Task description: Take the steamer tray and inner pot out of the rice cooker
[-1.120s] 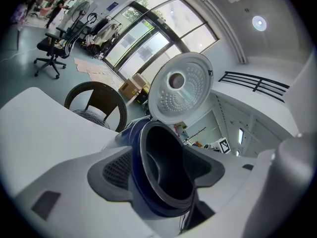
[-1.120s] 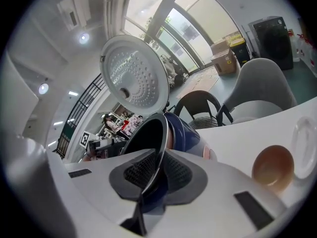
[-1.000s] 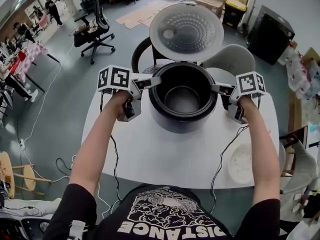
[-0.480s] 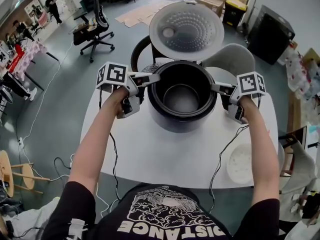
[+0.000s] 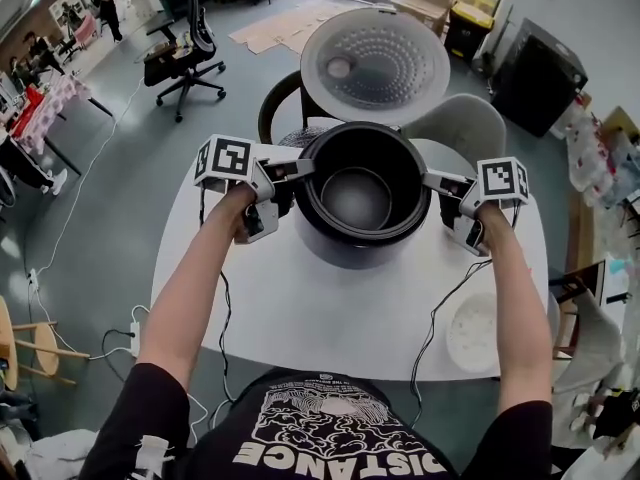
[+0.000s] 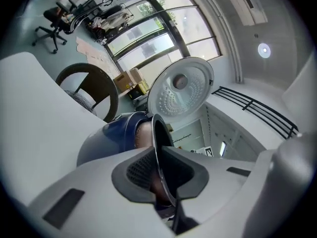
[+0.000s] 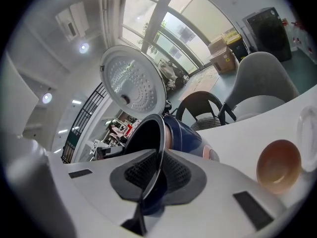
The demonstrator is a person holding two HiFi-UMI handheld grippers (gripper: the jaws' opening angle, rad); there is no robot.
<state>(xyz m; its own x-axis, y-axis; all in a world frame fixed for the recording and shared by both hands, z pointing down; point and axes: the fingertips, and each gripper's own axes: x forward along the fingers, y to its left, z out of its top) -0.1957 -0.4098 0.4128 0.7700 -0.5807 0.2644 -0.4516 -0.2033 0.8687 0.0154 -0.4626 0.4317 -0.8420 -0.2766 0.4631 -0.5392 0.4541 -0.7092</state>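
White table (image 5: 330,318) fills the near part of the head view, and on it both grippers meet the same thing. The left gripper (image 6: 161,175) has just been closing its jaws, which now pinch the thin rim of the inner pot (image 6: 159,138) on its left side, a dark pad on either face of the metal. The right gripper (image 7: 154,175) is clamped the same way on the rim's right side, one pad inside the pot and one outside. The inner pot sits in the dark blue rice cooker (image 5: 345,253) at the middle of the table. A band of the pot's coppery wall shows above the cooker's body in both gripper views. At the far side the cooker's lid (image 5: 375,65) stands raised, its pale dimpled underside towards the person. Near the table's right edge lies a pale round dish (image 5: 478,330), well apart from the cooker. Beyond the far edge stand a dark chair (image 5: 272,108) and a grey chair (image 5: 470,123)
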